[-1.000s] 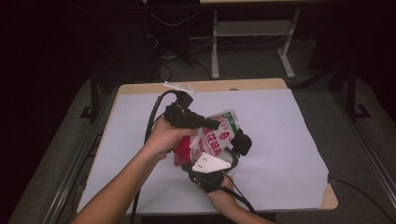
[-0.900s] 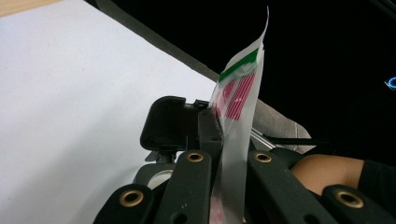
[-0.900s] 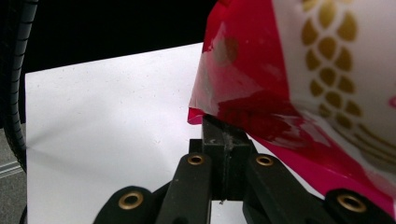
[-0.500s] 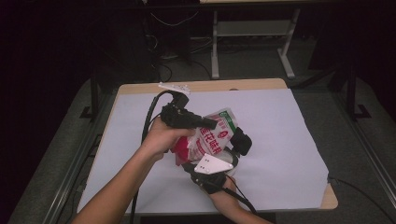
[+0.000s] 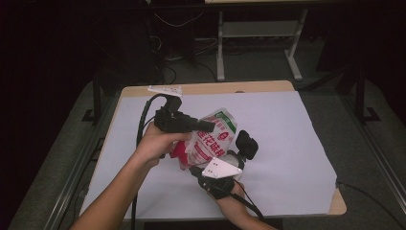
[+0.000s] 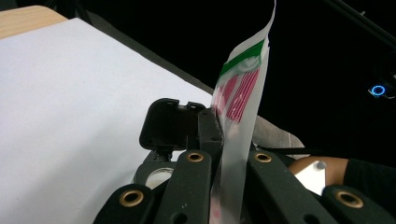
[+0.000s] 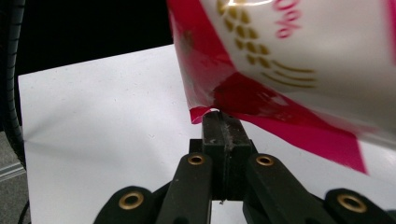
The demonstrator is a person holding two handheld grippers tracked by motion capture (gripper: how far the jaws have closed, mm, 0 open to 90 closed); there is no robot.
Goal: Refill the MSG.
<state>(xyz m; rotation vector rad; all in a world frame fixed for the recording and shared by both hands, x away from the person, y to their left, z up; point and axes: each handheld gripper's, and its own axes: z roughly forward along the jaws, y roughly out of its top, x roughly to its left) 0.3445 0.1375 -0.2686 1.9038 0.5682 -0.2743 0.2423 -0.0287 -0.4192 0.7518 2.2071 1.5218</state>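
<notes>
A red and white pouch [image 5: 213,139] with a green top band is held above the white-covered table [image 5: 287,129], tilted, between both grippers. My left gripper [image 5: 203,126] comes in from the left and is shut on the pouch's upper side edge. In the left gripper view the thin pouch edge [image 6: 240,107] stands upright between the closed jaws of the left gripper [image 6: 223,140]. My right gripper [image 5: 189,166] is below, shut on the pouch's red bottom corner. In the right gripper view the right gripper [image 7: 222,122] pinches that corner of the pouch [image 7: 289,65].
A small white flat piece [image 5: 165,89] lies at the table's back left edge. The wooden table edge [image 5: 337,206] shows at the front right. Black cables [image 5: 143,120] trail off the left side. A metal stand [image 5: 258,33] is on the dark floor beyond.
The pouch and both grippers have drifted slightly to the left. Both grips stay the same.
</notes>
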